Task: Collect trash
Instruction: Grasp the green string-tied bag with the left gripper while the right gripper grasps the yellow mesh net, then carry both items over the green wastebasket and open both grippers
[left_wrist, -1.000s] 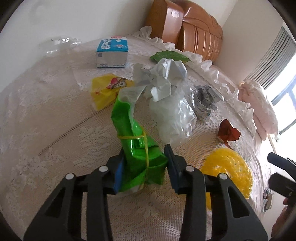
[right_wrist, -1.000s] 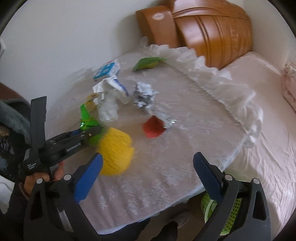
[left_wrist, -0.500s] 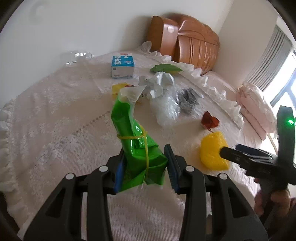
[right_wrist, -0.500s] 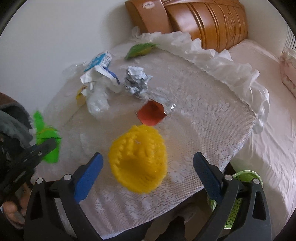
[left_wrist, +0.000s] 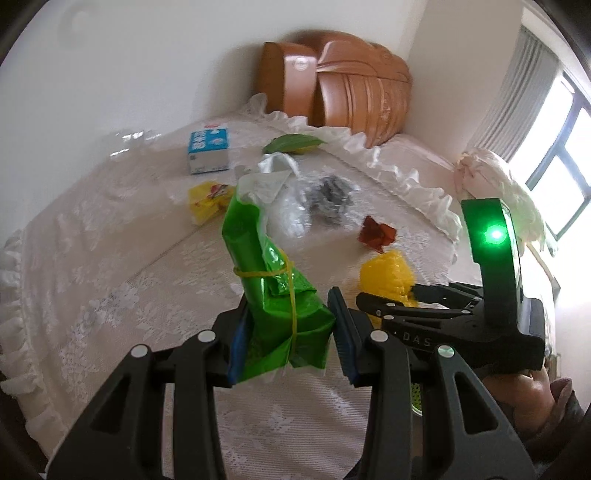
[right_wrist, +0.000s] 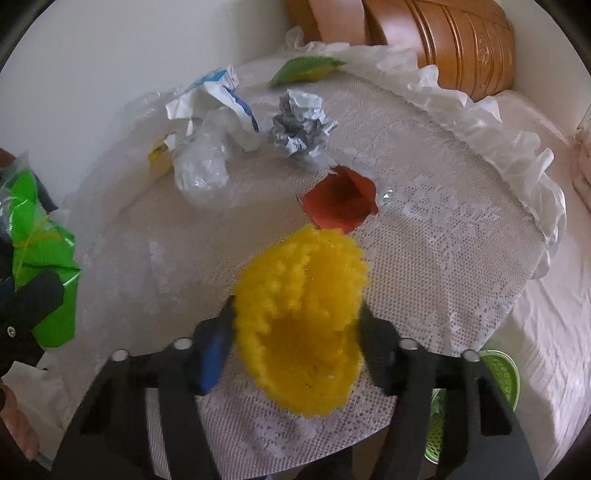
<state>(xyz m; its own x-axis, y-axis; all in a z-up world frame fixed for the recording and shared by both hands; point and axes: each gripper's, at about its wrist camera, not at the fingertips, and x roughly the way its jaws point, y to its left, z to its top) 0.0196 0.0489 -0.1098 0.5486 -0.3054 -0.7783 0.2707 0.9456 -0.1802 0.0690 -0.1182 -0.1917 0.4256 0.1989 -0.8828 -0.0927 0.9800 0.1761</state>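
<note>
My left gripper is shut on a green plastic bag tied with a yellow band and holds it above the lace-covered table. My right gripper is closed around a yellow foam net near the table's front edge; it also shows in the left wrist view. The green bag shows at the left of the right wrist view. A red wrapper, crumpled grey paper and a clear plastic bag lie further back.
A blue and white carton, a yellow packet and a green packet lie toward the back. A green basket stands on the floor below the table's front right edge. A wooden headboard and bed are behind.
My right gripper has moved onto the yellow foam net and closed around it. My left gripper has lifted back with the green bag still held.
</note>
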